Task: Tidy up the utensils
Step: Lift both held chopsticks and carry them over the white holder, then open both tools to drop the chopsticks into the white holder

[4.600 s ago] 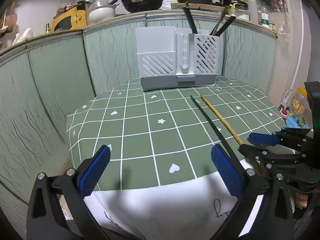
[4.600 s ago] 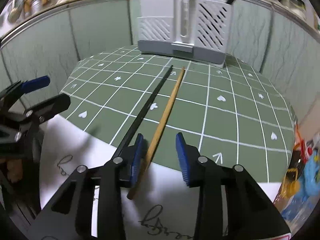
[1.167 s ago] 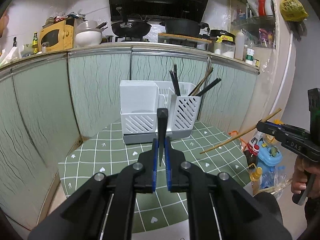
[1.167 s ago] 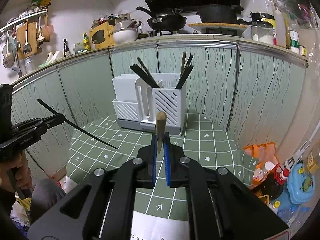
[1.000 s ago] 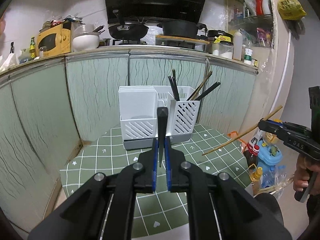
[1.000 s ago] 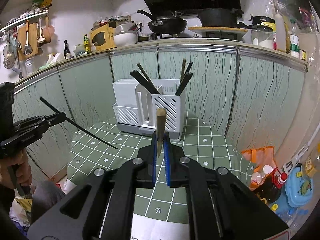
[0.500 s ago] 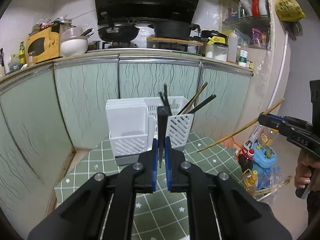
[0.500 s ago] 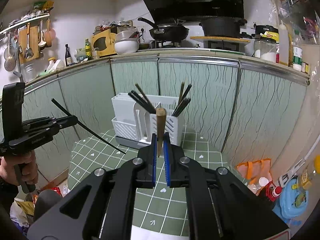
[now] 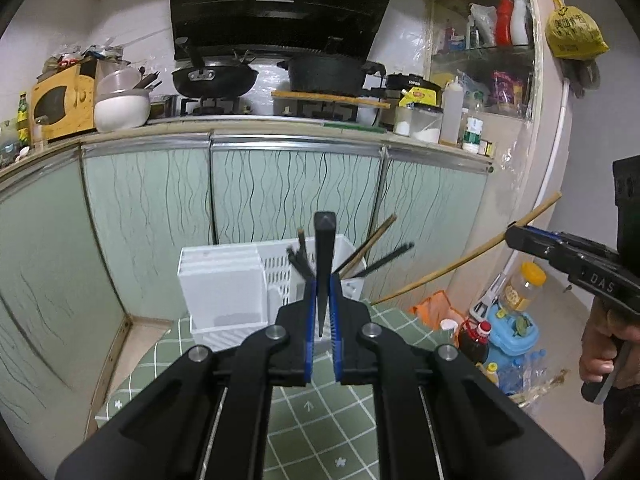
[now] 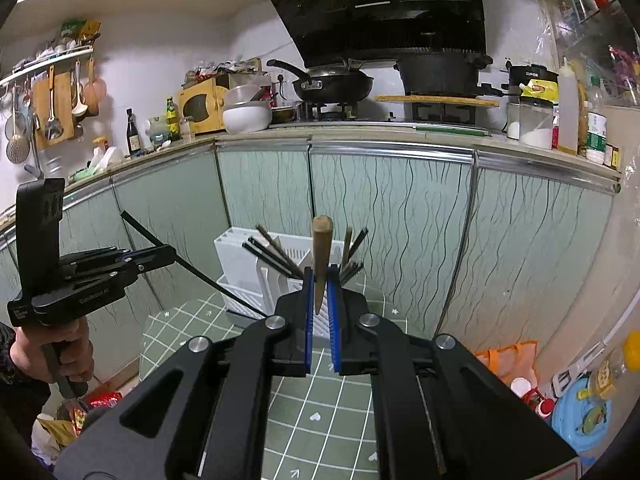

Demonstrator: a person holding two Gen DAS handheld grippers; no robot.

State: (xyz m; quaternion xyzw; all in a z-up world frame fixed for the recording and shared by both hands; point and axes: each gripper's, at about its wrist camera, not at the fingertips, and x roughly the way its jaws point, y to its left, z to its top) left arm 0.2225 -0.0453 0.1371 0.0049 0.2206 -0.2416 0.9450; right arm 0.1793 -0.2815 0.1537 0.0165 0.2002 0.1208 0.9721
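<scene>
My left gripper is shut on a black chopstick that points up and forward. My right gripper is shut on a wooden chopstick. Both are held high above the green checked table. The white utensil holder stands at the table's far edge and holds several chopsticks in its slotted right compartment. The right gripper with its wooden chopstick shows at the right of the left wrist view. The left gripper with its black chopstick shows at the left of the right wrist view.
Green patterned cabinet fronts rise behind the table, with a counter, wok and pot above. Bottles and a blue toy sit on the floor to the right. The holder also shows in the right wrist view.
Both grippers have risen and moved closer to the holder, each still gripping its chopstick. The holder now sits lower in both views.
</scene>
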